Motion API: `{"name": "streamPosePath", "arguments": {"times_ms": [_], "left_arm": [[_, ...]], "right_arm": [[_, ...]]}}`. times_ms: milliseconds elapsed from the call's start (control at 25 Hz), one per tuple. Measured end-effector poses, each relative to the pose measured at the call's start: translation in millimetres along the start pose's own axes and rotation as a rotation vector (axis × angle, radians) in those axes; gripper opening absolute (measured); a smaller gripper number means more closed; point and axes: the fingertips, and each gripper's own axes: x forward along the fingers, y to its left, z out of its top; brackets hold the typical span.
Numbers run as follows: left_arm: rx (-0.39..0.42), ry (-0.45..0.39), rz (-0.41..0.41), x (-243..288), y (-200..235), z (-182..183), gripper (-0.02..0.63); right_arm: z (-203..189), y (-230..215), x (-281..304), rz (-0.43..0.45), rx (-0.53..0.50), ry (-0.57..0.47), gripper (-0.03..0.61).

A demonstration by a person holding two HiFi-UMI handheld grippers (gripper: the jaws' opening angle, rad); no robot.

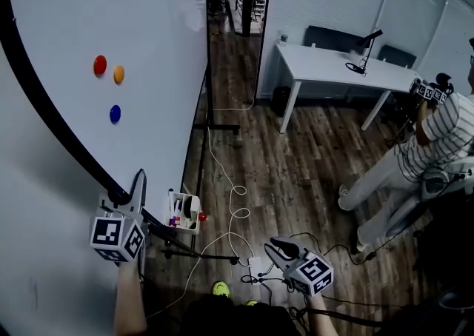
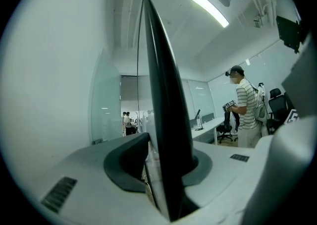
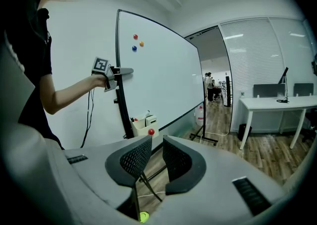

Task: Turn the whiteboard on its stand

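Observation:
The whiteboard (image 1: pixel 111 24) on its wheeled stand fills the left of the head view, with a black frame (image 1: pixel 44 105) and red, orange and blue magnets (image 1: pixel 115 113). My left gripper (image 1: pixel 138 180) straddles that frame's edge. In the left gripper view the black frame (image 2: pixel 166 95) runs between the jaws of the left gripper (image 2: pixel 168 152); the right pad (image 2: pixel 200 162) lies against it and a gap shows at the left pad (image 2: pixel 131 162). The right gripper view shows the whiteboard (image 3: pixel 158 70) and my left gripper (image 3: pixel 124 72) at its edge. My right gripper (image 1: pixel 275 247) (image 3: pixel 156 152) hangs open and empty over the floor.
A marker tray (image 1: pixel 184 212) (image 3: pixel 143 120) hangs at the board's lower edge above the stand's foot (image 1: pixel 200 255). Cables (image 1: pixel 237 212) trail over the wood floor. A white desk (image 1: pixel 333 68) stands at the back. A person in a striped shirt (image 1: pixel 437 142) stands at the right.

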Motion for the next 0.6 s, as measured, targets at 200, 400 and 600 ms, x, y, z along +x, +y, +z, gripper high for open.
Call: {"name": "streamPosePath", "arguments": {"times_ms": [200, 400, 600], "left_arm": [[0.004, -0.001, -0.011, 46.5, 16.5, -2.1, 0.107], [-0.002, -0.006, -0.016, 75.2, 22.3, 0.8, 0.109], [-0.004, 0.014, -0.018, 103.7, 25.1, 3.4, 0.107]], "right_arm": [[4.7, -11.8, 4.5, -0.054, 0.016, -0.005, 0.066], [12.7, -11.8, 3.4, -0.067, 0.014, -0.021, 0.066], [17.3, -12.2, 6.1, -0.065, 0.022, -0.027, 0.066]]}}
